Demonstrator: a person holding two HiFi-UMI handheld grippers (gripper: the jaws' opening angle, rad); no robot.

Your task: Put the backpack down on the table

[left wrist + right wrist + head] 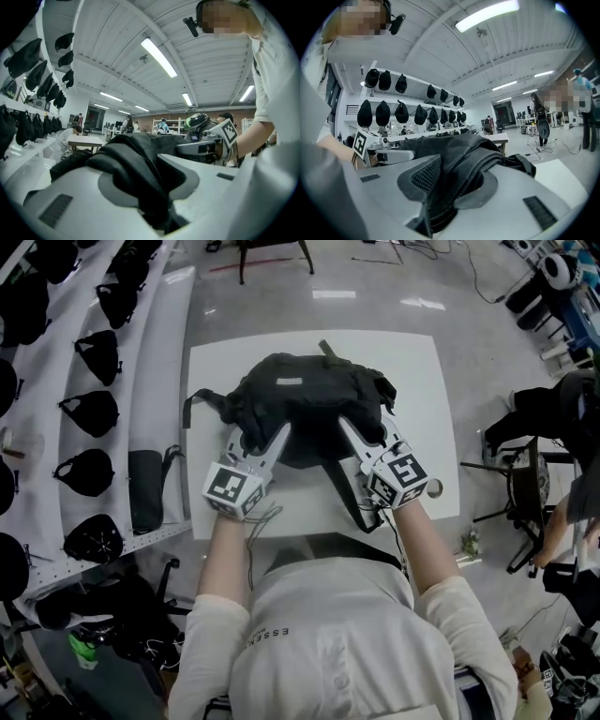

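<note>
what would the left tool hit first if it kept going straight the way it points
The backpack: black fabric already sits between the jaws of the left tool, so it would likely just press deeper into it.

Head view: left gripper (255, 439) & right gripper (370, 439) tips sunk in backpack (305, 395) folds, hidden. Table (422, 381) edge nearer than backpack partly covered by arms (230, 549). Shelves (173, 343) left of backpack cut off. People (163, 125) behind backpack too small.

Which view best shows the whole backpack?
Head view: the entire backpack shows from above, against the white table. The two gripper views show only its black fabric pinched in the left claw and the right claw.
</note>
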